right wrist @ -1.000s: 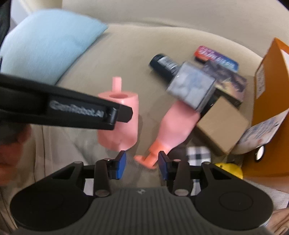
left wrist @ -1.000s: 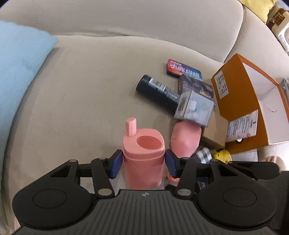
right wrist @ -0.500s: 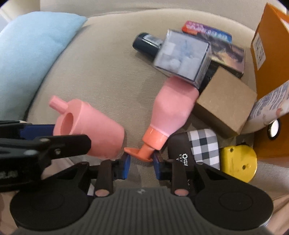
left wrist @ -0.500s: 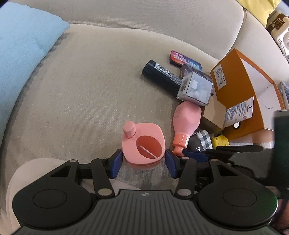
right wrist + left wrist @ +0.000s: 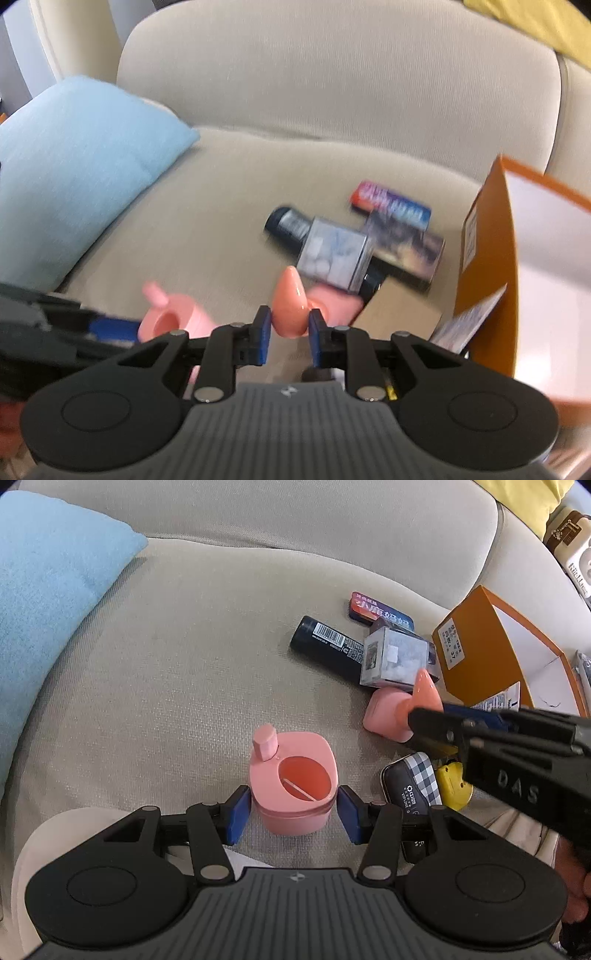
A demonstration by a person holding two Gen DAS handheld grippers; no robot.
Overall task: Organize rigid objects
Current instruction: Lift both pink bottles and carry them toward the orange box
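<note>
A pink cup (image 5: 291,786) with a small spout stands upright on the beige sofa seat, and my left gripper (image 5: 293,812) is shut on it, a blue pad against each side. The cup (image 5: 173,317) shows blurred in the right wrist view too. To its right lies a pink pump bottle (image 5: 386,716) with an orange-pink pump head (image 5: 290,302). My right gripper (image 5: 290,328) has its jaws closing, the pads pressing that pump head, which is raised off the seat and points up. The bottle's body (image 5: 332,304) is partly hidden under a clear cube box.
Beside the bottle is a pile: a clear cube box (image 5: 395,657), a dark tube (image 5: 325,642), a red-blue tin (image 5: 380,609), a checked case (image 5: 413,779), a yellow item (image 5: 452,782). An open orange box (image 5: 480,646) stands right; a blue cushion (image 5: 48,602) lies left.
My right gripper closed on the bottle's pump head and lifted it, so the head now points up. The left gripper kept its hold on the pink cup.
</note>
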